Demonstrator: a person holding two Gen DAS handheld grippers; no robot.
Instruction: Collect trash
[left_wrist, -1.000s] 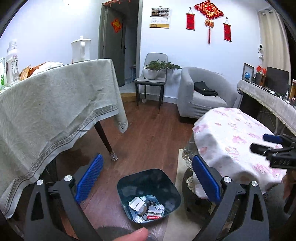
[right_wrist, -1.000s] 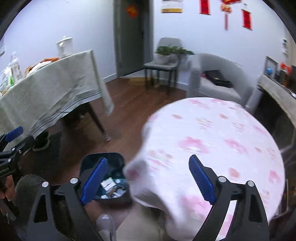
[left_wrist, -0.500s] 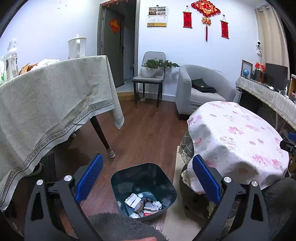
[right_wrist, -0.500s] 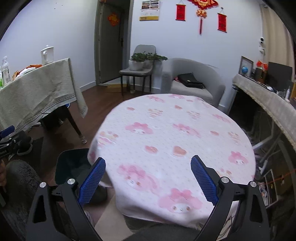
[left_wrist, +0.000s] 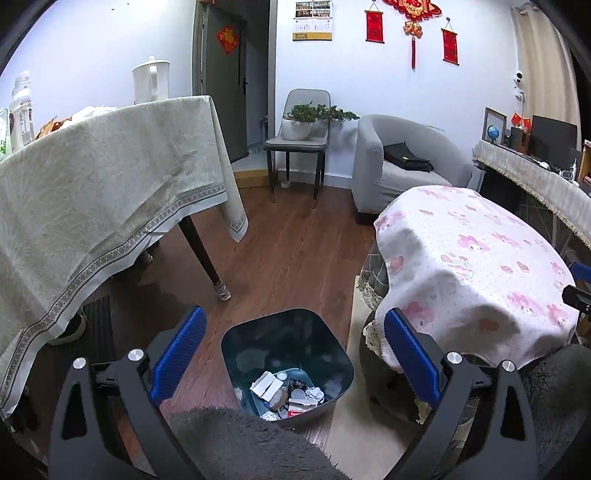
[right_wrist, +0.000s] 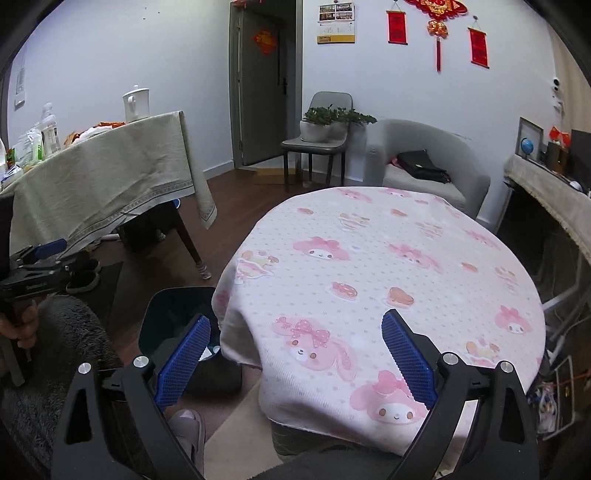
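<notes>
While jaws gape, trash fills bin

Bin on floor between two covered tables.
Bin stands on the floor, paper scraps inside. Long table to its left, kettle and bottle on top. Round table just right of bin. Behind: chair holding a plant, armchair to the right with a bag on its seat.
</notes>
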